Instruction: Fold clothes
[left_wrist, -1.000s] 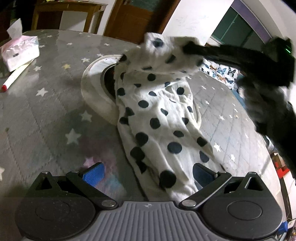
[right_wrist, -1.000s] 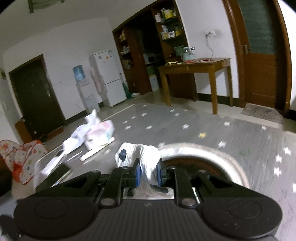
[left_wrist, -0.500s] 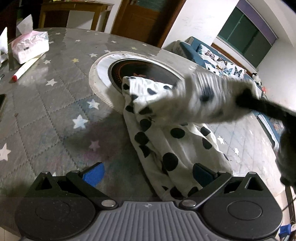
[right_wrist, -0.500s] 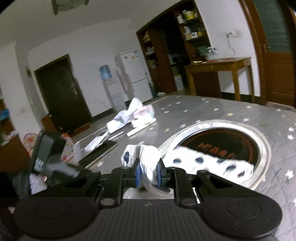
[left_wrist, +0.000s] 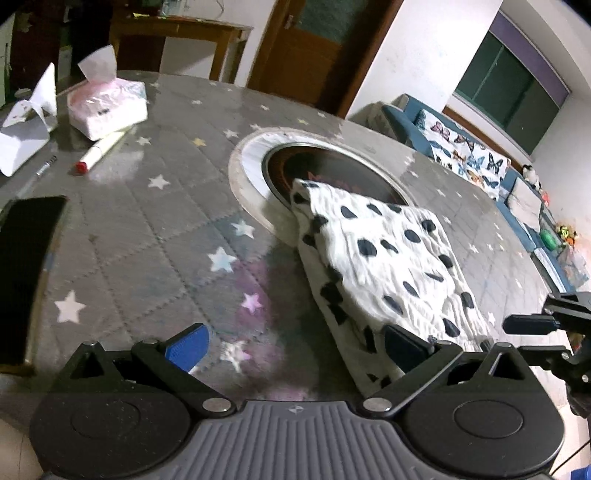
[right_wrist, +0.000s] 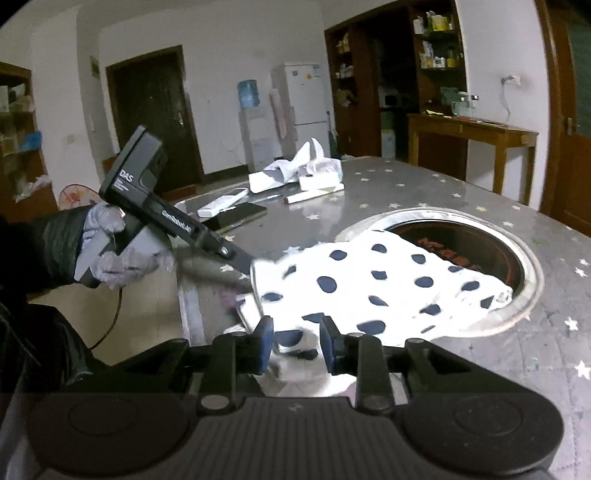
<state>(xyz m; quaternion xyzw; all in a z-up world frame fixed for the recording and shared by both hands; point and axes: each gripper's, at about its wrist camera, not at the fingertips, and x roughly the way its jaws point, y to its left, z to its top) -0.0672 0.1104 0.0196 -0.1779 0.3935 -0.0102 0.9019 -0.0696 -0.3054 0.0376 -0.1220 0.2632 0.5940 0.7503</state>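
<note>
Polka-dot cloth (left_wrist: 384, 258) lies folded flat on the grey star-print counter (left_wrist: 147, 236), its far end draped over the rim of the round inset burner (left_wrist: 332, 166) at centre. In the left wrist view the cloth runs from 12 o'clock down to 4 o'clock. Left tool (left_wrist: 295, 343) is spread wide, gripping nothing; its right finger sits at the near edge of the cloth, left finger over bare counter. Right tool (right_wrist: 295, 345) is partly parted, pads just apart from the fabric bunched between them; looks released, not pinching. In the right wrist view the left tool body (right_wrist: 173, 218), held by a gloved hand (right_wrist: 118, 254), comes in from 9 o'clock and its tip meets the cloth's left corner. Tissue pack (left_wrist: 107, 110), marker pen (left_wrist: 99, 151), white paper (left_wrist: 26, 129) sit at 10 o'clock on the counter; a dark phone-like slab (left_wrist: 26, 273) at 9 o'clock.
</note>
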